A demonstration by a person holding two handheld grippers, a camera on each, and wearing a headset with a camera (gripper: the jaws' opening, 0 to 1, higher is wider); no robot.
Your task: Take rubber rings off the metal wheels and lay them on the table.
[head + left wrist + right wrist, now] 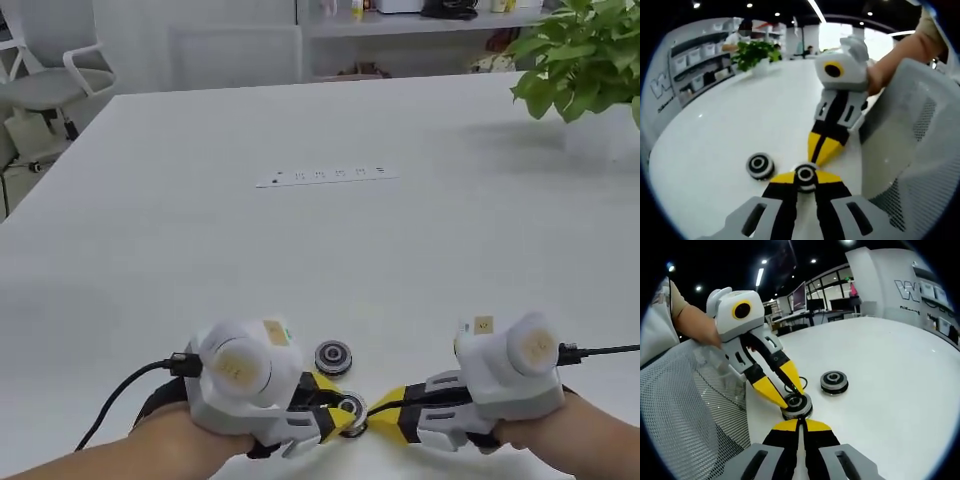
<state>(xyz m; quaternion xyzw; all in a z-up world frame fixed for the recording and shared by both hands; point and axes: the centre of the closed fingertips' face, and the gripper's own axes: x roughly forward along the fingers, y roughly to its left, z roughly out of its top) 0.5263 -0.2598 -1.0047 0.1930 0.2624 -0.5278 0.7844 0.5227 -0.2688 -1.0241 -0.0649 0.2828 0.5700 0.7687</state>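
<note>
The left gripper [805, 179], a white-bodied tool with black jaws and yellow tips, is clamped on a small round metal wheel with a black rubber ring around it [805, 173], one yellow tip on each side of it, and the wheel sits on the flat white table [300, 250] close to the person's edge. The right gripper [800, 424], built the same way, comes at that held wheel from the opposite side. Its jaws are pressed together with no gap between them, and its yellow tips touch the wheel's rim. Whether they pinch the rubber cannot be told. A second metal wheel with its black rubber ring on [333, 356] lies flat on the table just beyond the held wheel, apart from it and from both grippers. Farther across the table from the held wheel, a row of flush sockets [320, 176] is set into the top. A leafy green potted plant [580, 50] stands well beyond it on the right, and a grey office chair [50, 85] stands off the far left corner.
</note>
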